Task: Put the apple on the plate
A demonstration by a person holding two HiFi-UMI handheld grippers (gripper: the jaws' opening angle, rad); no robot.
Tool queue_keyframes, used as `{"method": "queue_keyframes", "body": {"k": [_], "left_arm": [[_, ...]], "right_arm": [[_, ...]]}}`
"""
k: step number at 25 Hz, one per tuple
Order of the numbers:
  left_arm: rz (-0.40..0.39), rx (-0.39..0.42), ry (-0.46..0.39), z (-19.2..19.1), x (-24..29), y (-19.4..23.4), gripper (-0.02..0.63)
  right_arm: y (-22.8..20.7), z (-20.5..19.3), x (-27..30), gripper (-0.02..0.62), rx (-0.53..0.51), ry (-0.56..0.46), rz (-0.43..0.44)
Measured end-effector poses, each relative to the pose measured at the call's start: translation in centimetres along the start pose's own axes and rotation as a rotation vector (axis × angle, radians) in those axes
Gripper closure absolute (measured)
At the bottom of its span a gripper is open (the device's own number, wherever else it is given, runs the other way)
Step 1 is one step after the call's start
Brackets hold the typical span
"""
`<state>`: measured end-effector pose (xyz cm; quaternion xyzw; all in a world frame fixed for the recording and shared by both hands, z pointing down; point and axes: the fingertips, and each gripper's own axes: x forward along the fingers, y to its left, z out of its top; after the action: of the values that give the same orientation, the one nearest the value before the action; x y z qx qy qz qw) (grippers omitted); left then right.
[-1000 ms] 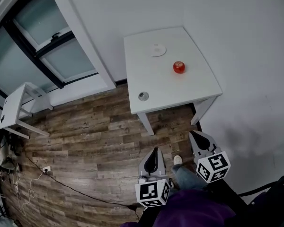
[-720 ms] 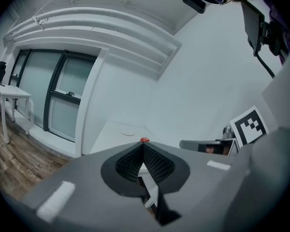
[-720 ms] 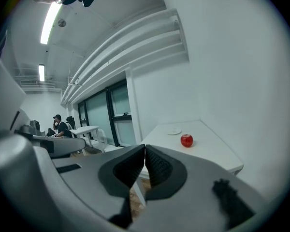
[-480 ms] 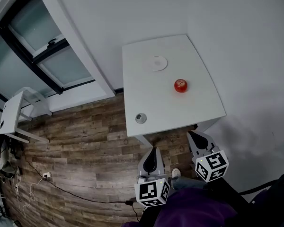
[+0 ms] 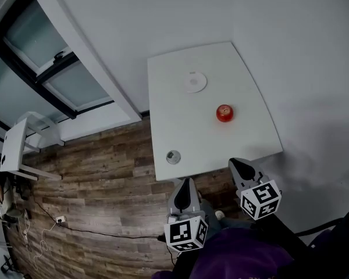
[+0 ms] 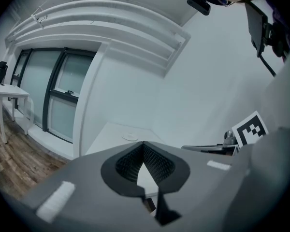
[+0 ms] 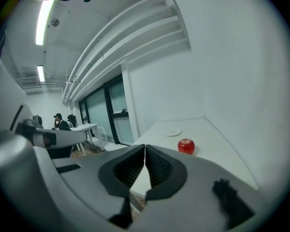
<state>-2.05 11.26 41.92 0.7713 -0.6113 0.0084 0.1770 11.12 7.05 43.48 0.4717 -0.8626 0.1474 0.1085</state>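
Note:
A red apple (image 5: pixel 224 113) (image 7: pixel 186 146) sits on the white table (image 5: pixel 250 138), right of its middle. Beyond it lies a small white plate (image 5: pixel 195 82) (image 7: pixel 173 132) (image 6: pixel 130 137), flat and bare. My left gripper (image 5: pixel 185 186) (image 6: pixel 144 144) hangs shut and holds nothing, just short of the table's near edge. My right gripper (image 5: pixel 237 164) (image 7: pixel 144 148) is shut too, with nothing in it, its tip over the near right edge. The apple lies ahead of it and slightly right.
A small round grey object (image 5: pixel 173 156) rests at the table's near left corner. White walls close in behind and to the right of the table. Dark-framed windows (image 5: pixel 41 68) and a second white table (image 5: pixel 17 141) stand to the left, over wood flooring (image 5: pixel 93 179).
Both grippers have come closer to the table; its near edge now reaches their tips. The apple and plate have not shifted on the tabletop.

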Motion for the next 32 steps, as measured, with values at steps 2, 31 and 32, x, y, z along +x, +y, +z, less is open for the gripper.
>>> {"method": "queue_keyframes", "body": {"k": [2,31,32], "left_arm": [[-0.006,0.001,0.003,0.2,1.4,0.7,0.600],[-0.187,0.013,0.111,5.2,19.5,9.2,0.600],[-0.187,0.012,0.114,5.3,20.1,9.1,0.600]], "right_arm": [[-0.5,0.2,1.3,0.584,0.001,-0.001,-0.003],[-10.6,2.1,16.5,0.394,0.015,0.192,-0.229],[-11.4,2.0,16.9,0.383,0.008,0.208,-0.234]]}}
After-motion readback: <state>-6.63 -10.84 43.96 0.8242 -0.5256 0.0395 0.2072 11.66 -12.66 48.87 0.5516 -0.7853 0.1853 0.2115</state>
